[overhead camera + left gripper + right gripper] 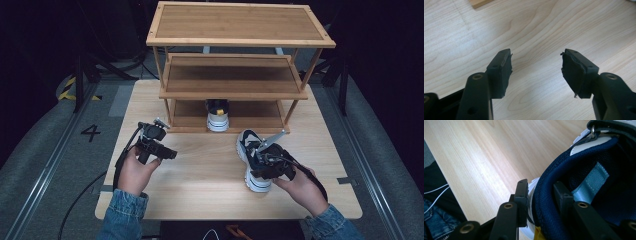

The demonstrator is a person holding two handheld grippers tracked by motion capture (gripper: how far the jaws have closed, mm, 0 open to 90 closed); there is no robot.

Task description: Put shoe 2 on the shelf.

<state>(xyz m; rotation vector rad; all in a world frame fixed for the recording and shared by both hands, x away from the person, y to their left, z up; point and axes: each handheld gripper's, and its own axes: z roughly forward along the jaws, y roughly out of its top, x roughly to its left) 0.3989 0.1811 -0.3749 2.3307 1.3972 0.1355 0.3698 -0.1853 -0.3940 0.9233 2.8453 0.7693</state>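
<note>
Between right gripper (540, 195) jaws: sneaker (584, 170) collar, clamped; left gripper (536, 72) jaws spread.

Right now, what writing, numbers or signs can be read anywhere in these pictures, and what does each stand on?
"4": a dark numeral on the grey floor left of the table.
Yellow and black hazard stripes: a marking on the floor farther back, no words.
Shoe in the right tongs, shoe on the lowest shelf: no legible brand or label.

Left claw (170, 153) agape, held low; right claw (260, 161) seemingly clamped, wrist angled inward.
</note>
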